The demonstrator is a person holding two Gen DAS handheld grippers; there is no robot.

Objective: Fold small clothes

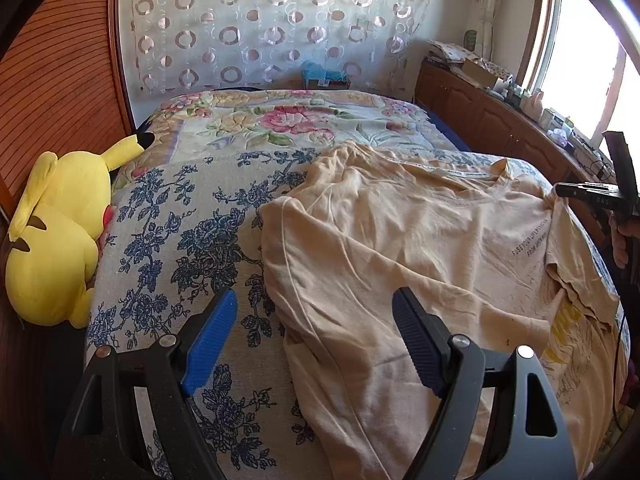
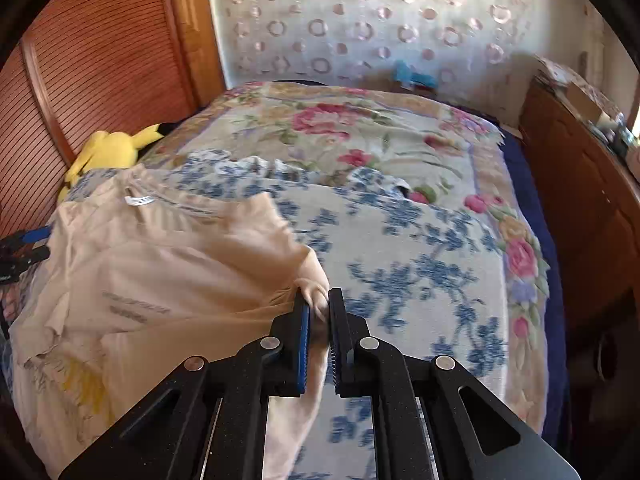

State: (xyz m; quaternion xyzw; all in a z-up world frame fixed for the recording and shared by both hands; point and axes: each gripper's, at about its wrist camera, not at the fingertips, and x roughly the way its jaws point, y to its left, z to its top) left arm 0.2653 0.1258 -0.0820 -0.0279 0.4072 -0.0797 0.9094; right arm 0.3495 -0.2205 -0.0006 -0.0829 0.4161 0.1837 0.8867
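Note:
A beige T-shirt (image 1: 408, 248) lies spread and creased on the bed, with small dark lettering and a yellow print near its right side. My left gripper (image 1: 314, 312) is open and empty, its blue pads just above the shirt's left edge. My right gripper (image 2: 318, 312) is shut on a bunched fold of the T-shirt (image 2: 168, 272) at its right side and lifts it slightly. The right gripper also shows in the left wrist view (image 1: 560, 190) at the shirt's far right corner. The left gripper shows at the left edge of the right wrist view (image 2: 28, 240).
The bed carries a blue-flowered cloth (image 1: 180, 216) over a pink-rose blanket (image 1: 288, 120). Yellow plush toys (image 1: 56, 240) lie at the bed's left edge by a wooden headboard (image 1: 52, 80). A wooden cabinet (image 1: 492, 120) with clutter runs along the right under a window.

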